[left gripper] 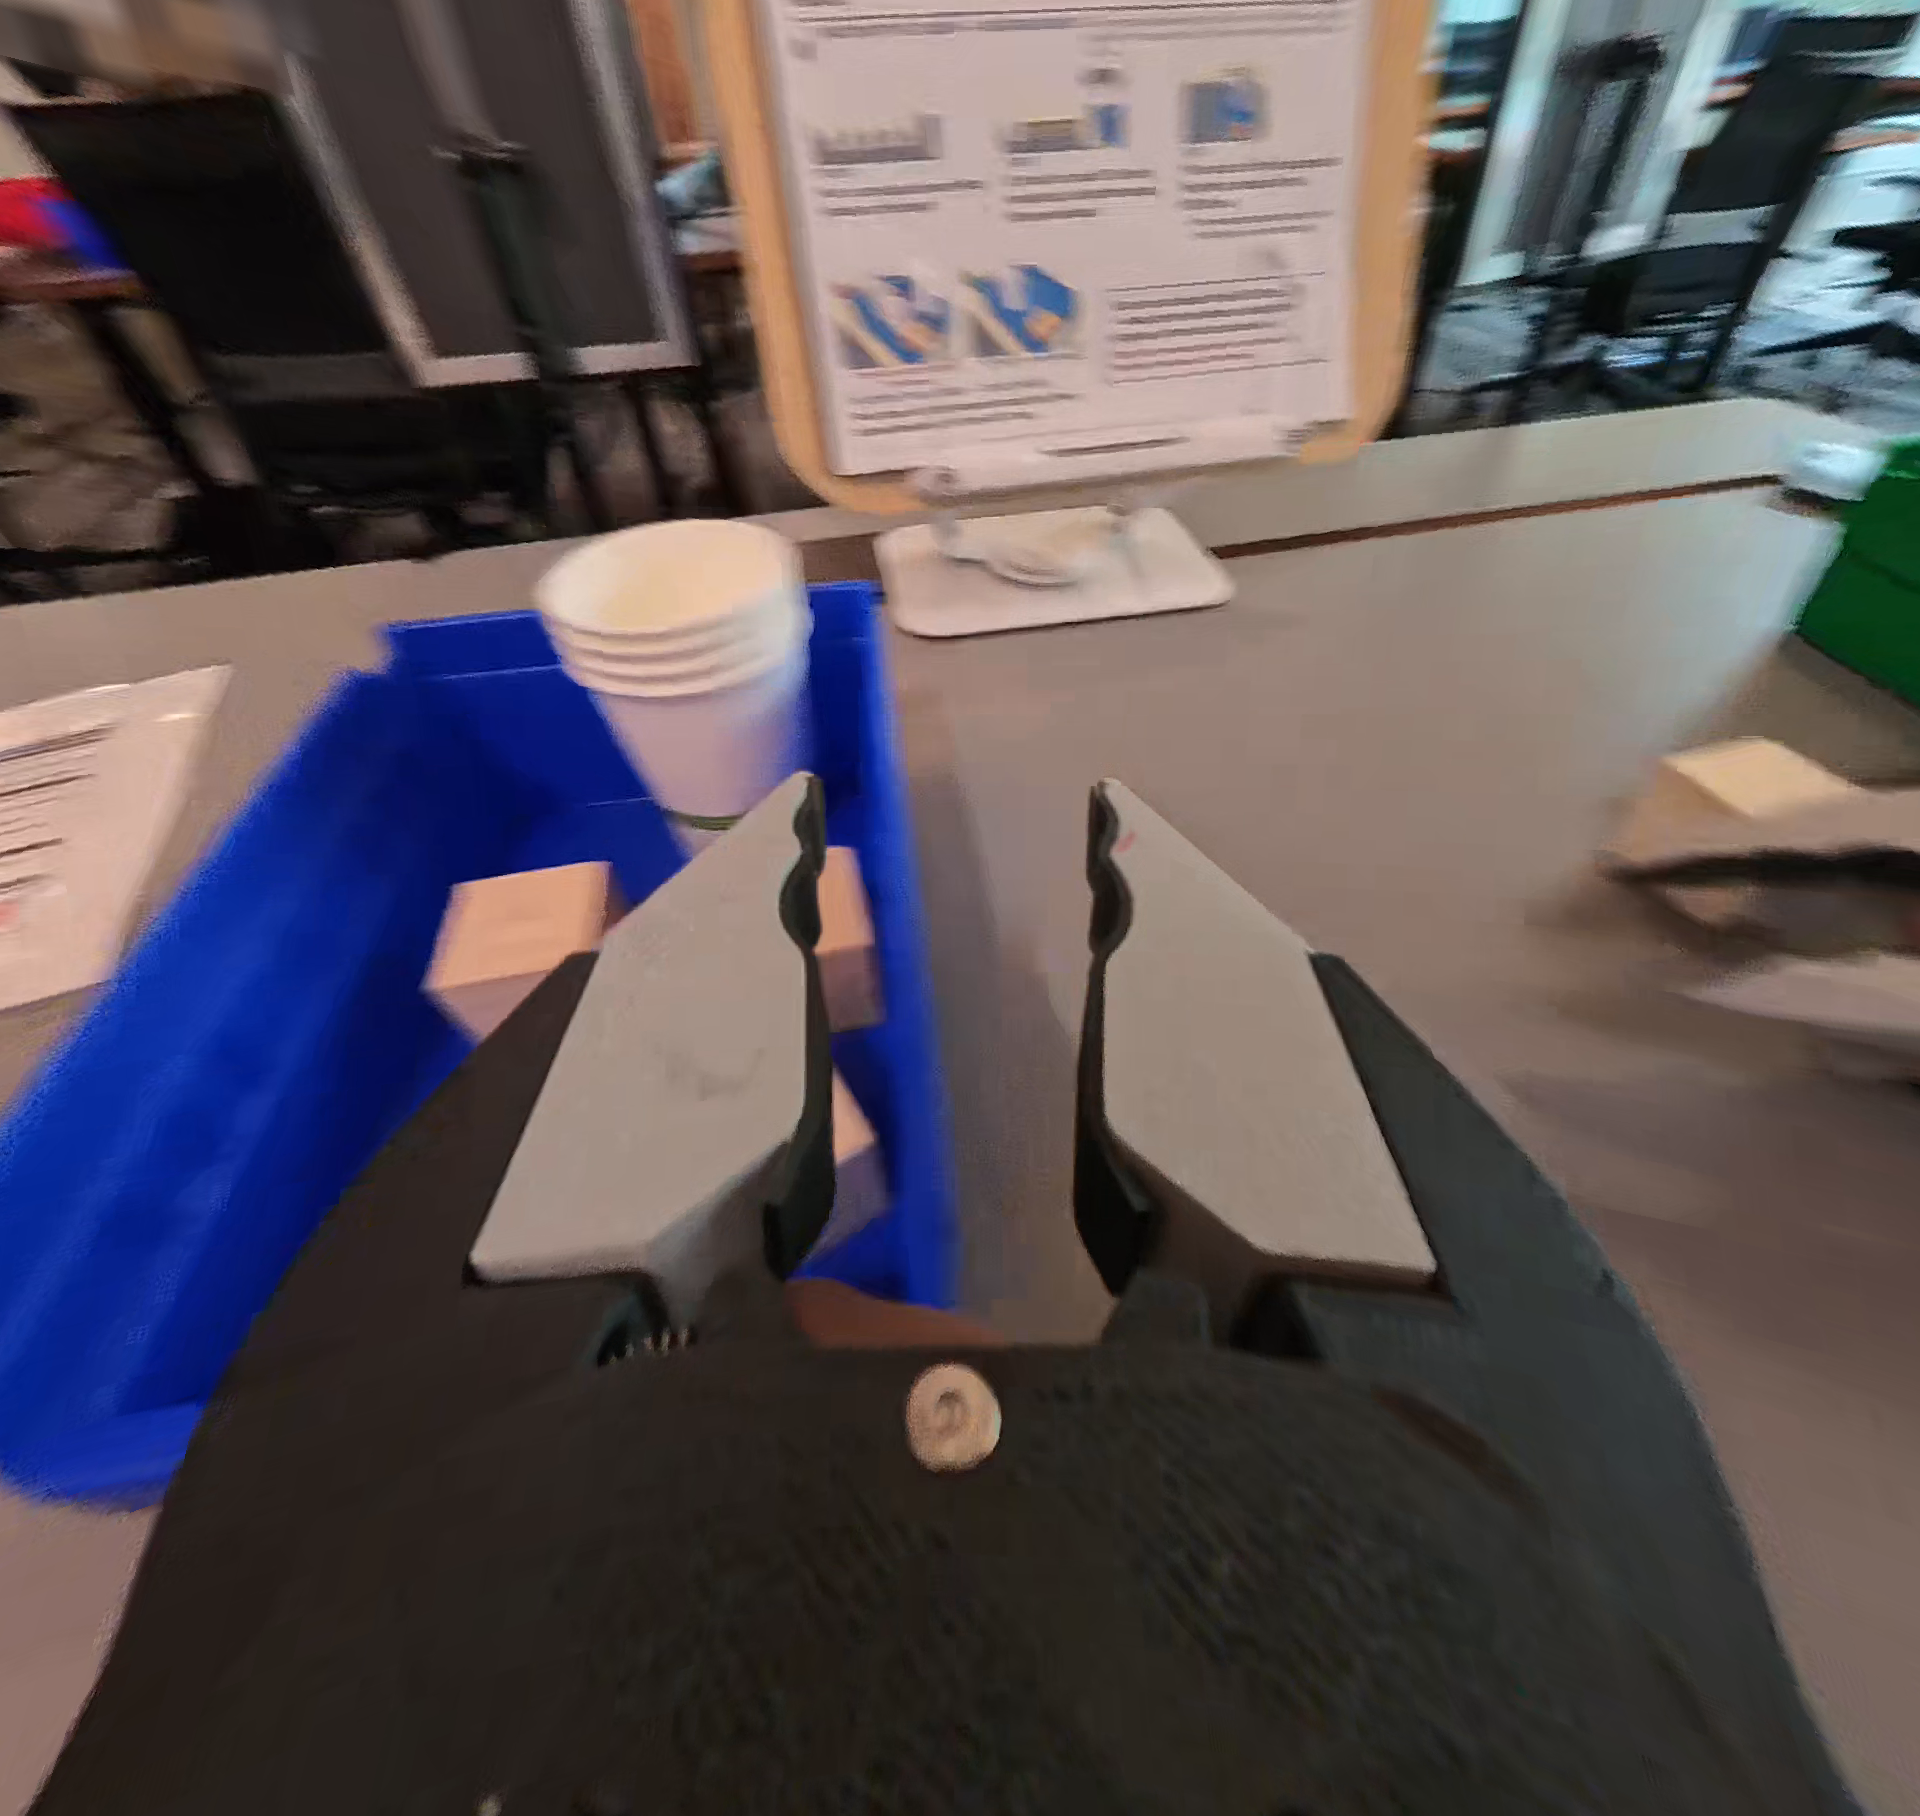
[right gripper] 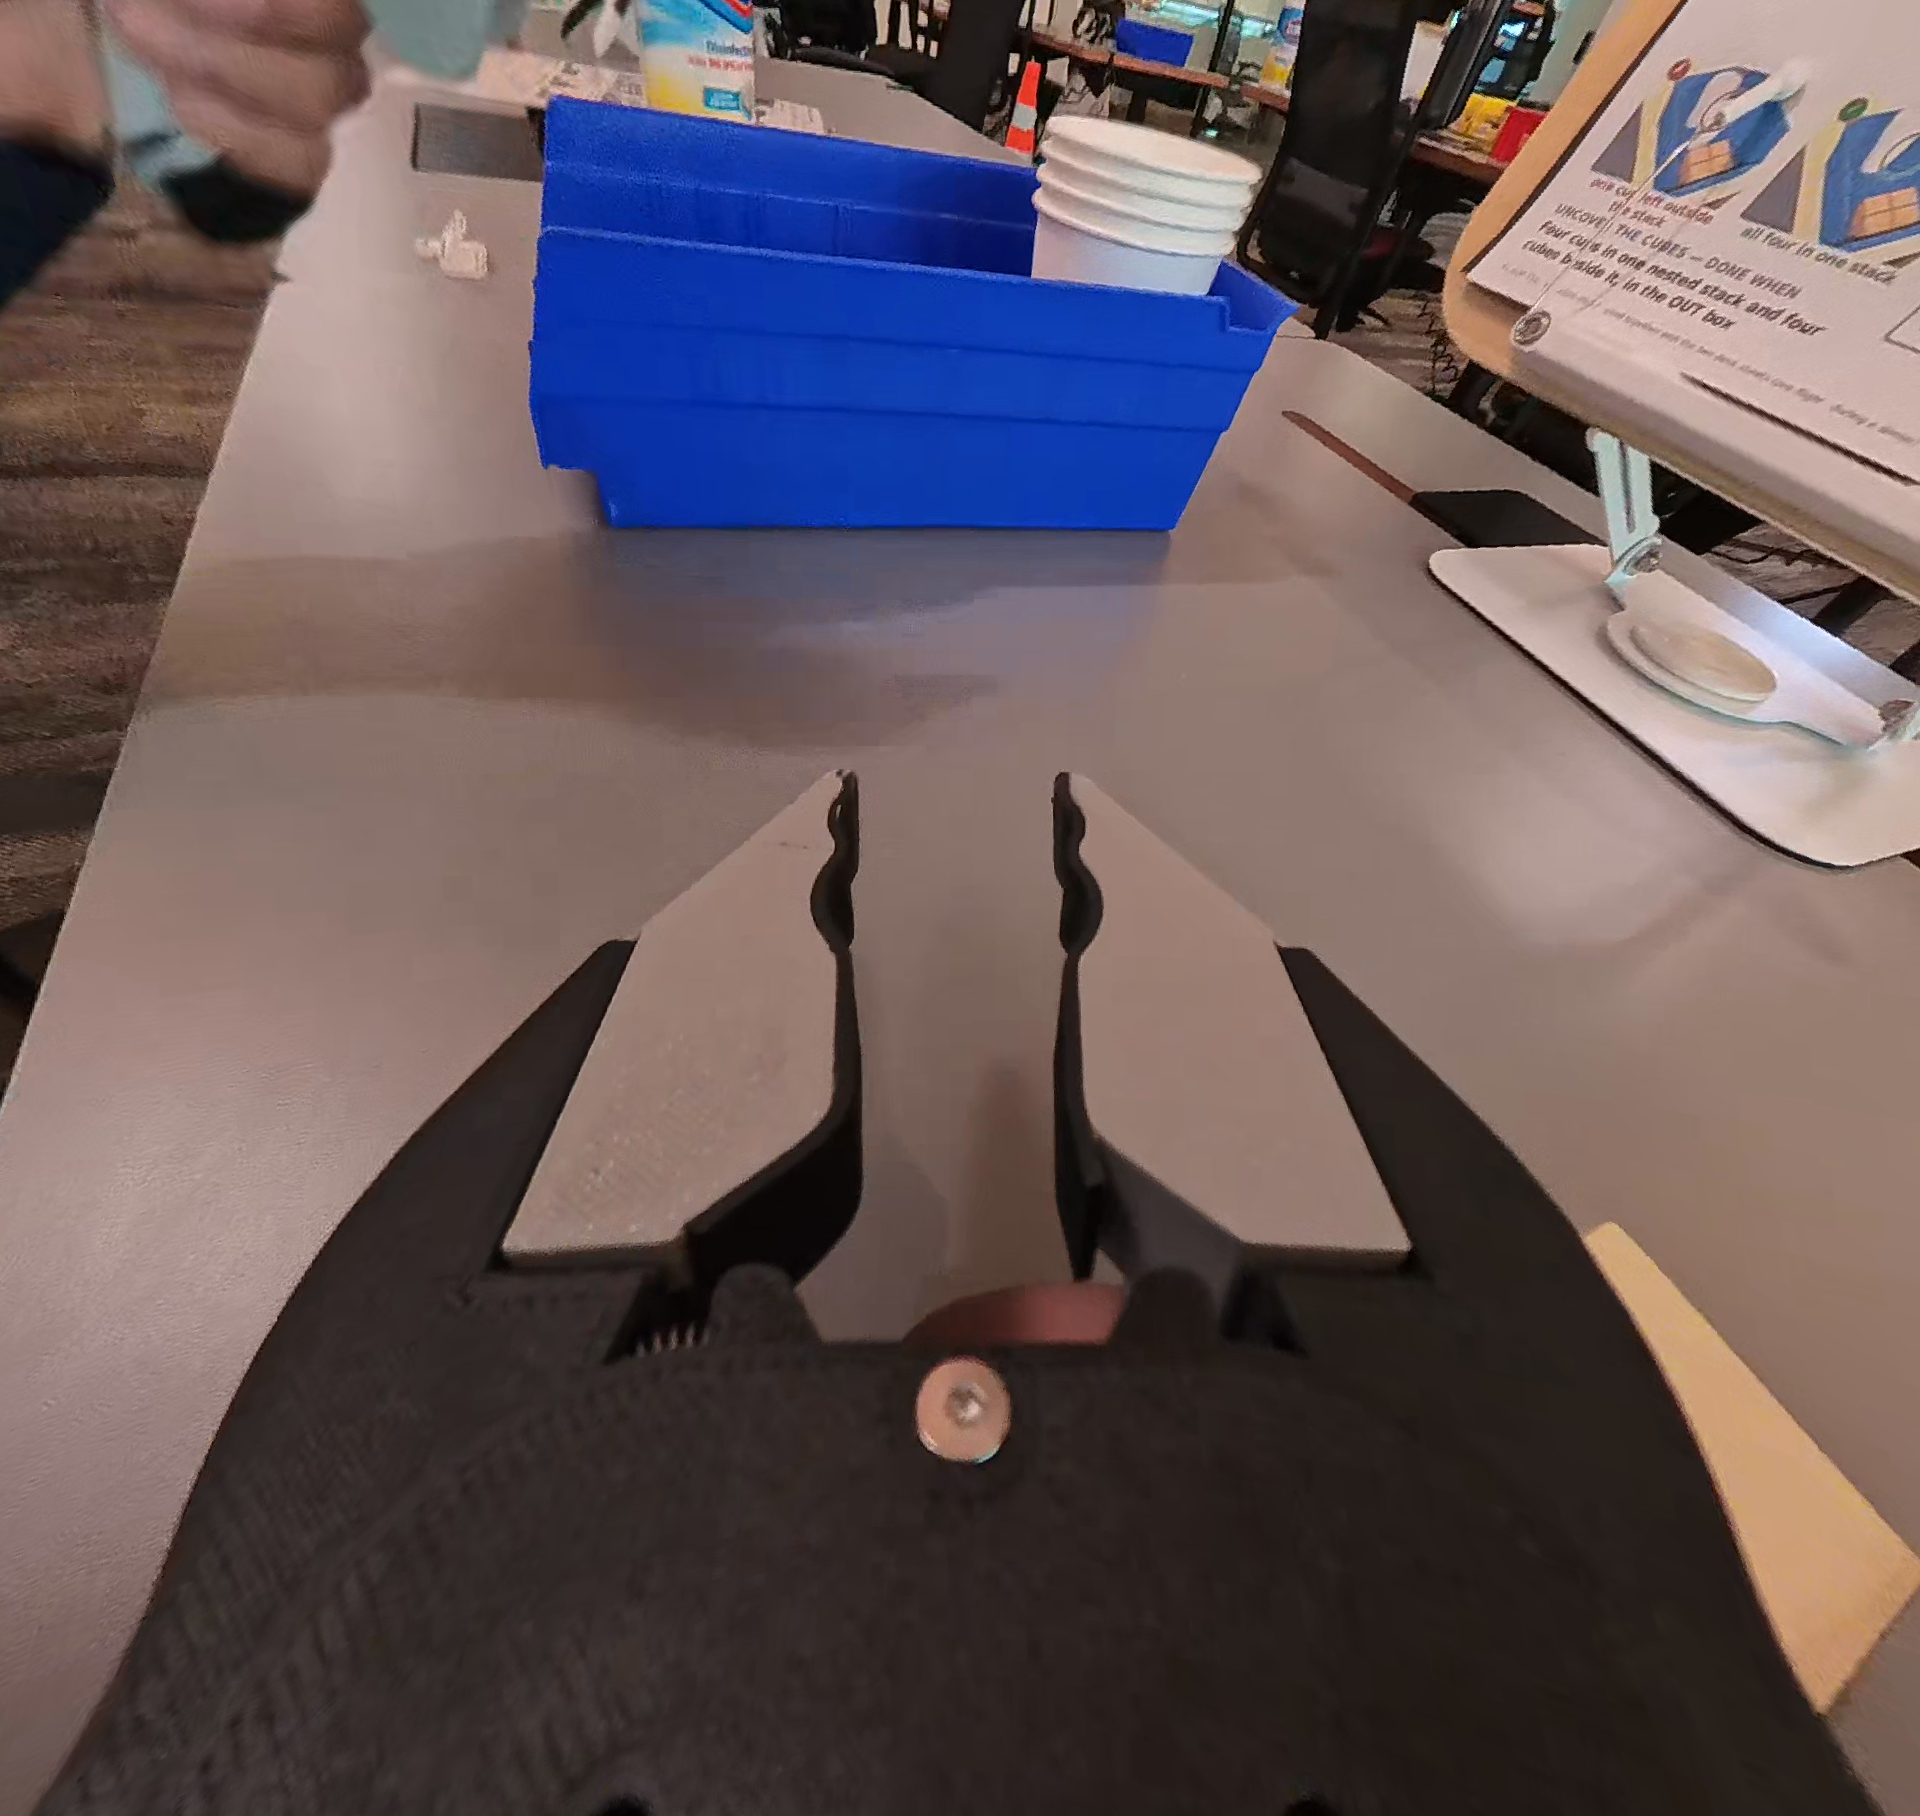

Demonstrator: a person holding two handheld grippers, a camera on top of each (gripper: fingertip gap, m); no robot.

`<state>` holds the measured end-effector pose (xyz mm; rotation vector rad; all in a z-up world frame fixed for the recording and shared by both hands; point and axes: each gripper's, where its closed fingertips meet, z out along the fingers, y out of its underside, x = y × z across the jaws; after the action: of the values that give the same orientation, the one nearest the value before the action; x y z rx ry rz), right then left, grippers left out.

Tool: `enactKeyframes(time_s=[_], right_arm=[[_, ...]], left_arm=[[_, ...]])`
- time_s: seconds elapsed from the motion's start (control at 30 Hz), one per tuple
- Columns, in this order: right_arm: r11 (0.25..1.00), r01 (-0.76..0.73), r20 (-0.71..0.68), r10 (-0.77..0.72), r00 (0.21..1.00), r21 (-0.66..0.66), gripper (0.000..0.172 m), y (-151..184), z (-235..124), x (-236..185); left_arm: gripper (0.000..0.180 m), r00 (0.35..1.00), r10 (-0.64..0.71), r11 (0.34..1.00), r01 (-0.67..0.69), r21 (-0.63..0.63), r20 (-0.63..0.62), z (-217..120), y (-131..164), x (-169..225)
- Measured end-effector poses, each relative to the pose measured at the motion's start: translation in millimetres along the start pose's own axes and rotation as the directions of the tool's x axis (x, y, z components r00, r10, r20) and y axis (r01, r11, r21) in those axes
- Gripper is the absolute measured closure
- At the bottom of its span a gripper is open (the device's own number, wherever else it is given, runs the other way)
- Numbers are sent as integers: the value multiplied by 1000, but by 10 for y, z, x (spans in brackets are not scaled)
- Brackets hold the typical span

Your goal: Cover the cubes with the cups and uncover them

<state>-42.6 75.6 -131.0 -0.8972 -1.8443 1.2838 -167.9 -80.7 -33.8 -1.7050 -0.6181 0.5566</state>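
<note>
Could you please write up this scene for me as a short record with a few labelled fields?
Surface: grey table
Container: blue plastic bin
Cups: nested stack of white paper cups, upright at one end of the bin
Cubes: light wooden cubes inside the bin, uncovered
Left gripper: open, holding nothing, over the bin's edge
Right gripper: open, holding nothing, above bare table
Background: instruction sheet on a stand

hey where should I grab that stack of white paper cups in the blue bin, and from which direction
Probably grip the stack of white paper cups by the top rims and upper wall, coming down from above. It stands upright, mouth up, in one end of the blue bin, and only its upper part clears the bin wall, which blocks a low sideways approach. Both the left gripper and the right gripper are open with nothing between their fingers.
</note>
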Motion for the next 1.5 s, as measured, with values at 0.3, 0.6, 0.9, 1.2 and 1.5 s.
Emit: enactKeyframes(time_s=[0.3,0.6,0.9,1.2,1.5], right_arm=[[1000,9,-2,-9,1000,7,138,-9,12,5],[999,-29,-23,30,999,22,141,-15,-11,118],[987,-46,-48,54,997,154,141,-289,-221,225],[915,-59,-185,143,972,398,146,-721,-850,723],[925,-139,-254,238,937,353,140,-447,-1006,1172]], left_arm=[[111,984,49,883,37,-468,170,763,873,-1328],[122,974,151,751,-1,-661,170,1001,1304,-1573],[122,935,323,874,-234,-425,149,743,403,-1224],[122,727,551,769,-633,-89,-411,474,-116,1094],[122,429,568,579,-815,-29,-702,955,852,2207]])
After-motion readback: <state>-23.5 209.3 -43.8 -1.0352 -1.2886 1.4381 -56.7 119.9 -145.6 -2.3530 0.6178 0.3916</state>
